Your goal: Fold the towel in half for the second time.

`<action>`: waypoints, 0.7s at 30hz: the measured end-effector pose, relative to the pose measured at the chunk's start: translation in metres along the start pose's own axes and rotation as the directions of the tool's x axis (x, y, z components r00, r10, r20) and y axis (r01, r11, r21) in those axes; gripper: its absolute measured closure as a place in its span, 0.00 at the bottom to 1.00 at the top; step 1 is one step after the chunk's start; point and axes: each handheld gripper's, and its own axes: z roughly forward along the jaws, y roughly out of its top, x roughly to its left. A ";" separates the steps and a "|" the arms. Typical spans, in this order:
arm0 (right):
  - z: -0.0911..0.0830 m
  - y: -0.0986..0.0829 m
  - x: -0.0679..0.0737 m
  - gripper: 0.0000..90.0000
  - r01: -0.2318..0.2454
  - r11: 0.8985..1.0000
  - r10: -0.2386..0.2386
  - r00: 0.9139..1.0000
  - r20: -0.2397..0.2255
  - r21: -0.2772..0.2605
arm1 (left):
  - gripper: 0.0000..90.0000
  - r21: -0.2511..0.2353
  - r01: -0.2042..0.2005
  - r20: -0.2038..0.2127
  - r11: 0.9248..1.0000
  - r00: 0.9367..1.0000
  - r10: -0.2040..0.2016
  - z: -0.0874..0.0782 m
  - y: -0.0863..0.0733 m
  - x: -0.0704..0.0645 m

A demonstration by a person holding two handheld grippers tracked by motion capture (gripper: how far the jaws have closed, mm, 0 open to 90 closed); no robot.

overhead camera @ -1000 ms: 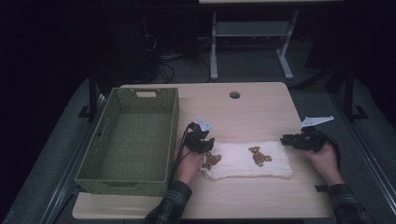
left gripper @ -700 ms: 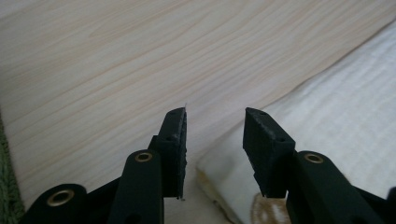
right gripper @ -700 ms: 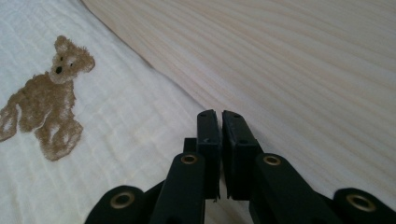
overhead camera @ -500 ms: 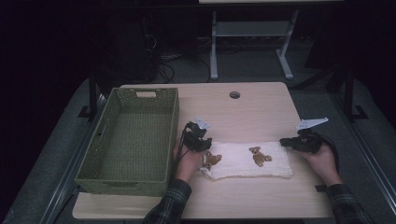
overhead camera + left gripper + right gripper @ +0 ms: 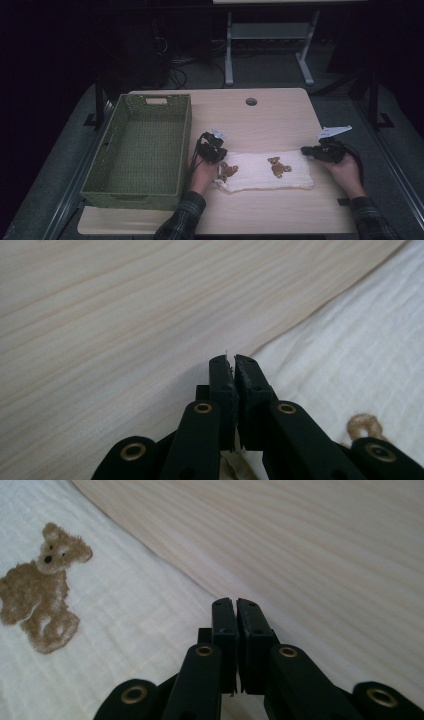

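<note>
Left gripper (image 5: 214,150) is clamped on the far left corner of the teddy-bear cloth (image 5: 267,171); right gripper (image 5: 314,150) clamps its far right corner.

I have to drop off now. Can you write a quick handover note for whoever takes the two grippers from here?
Left gripper: jaws shut at the left end of the white bear-print cloth; a scrap of fabric appears pinched between them.
Right gripper: jaws shut at the cloth's right end; a grip on it cannot be confirmed.
The cloth lies as a folded strip on the table, right of the green basket.
Likely left: finish folding, perhaps put the cloth in the basket.
</note>
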 end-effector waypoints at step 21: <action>-0.034 0.003 -0.007 0.97 -0.011 0.991 0.011 1.000 0.000 -0.134 | 0.96 -0.183 -0.020 0.037 0.983 0.999 0.027 -0.038 0.010 -0.008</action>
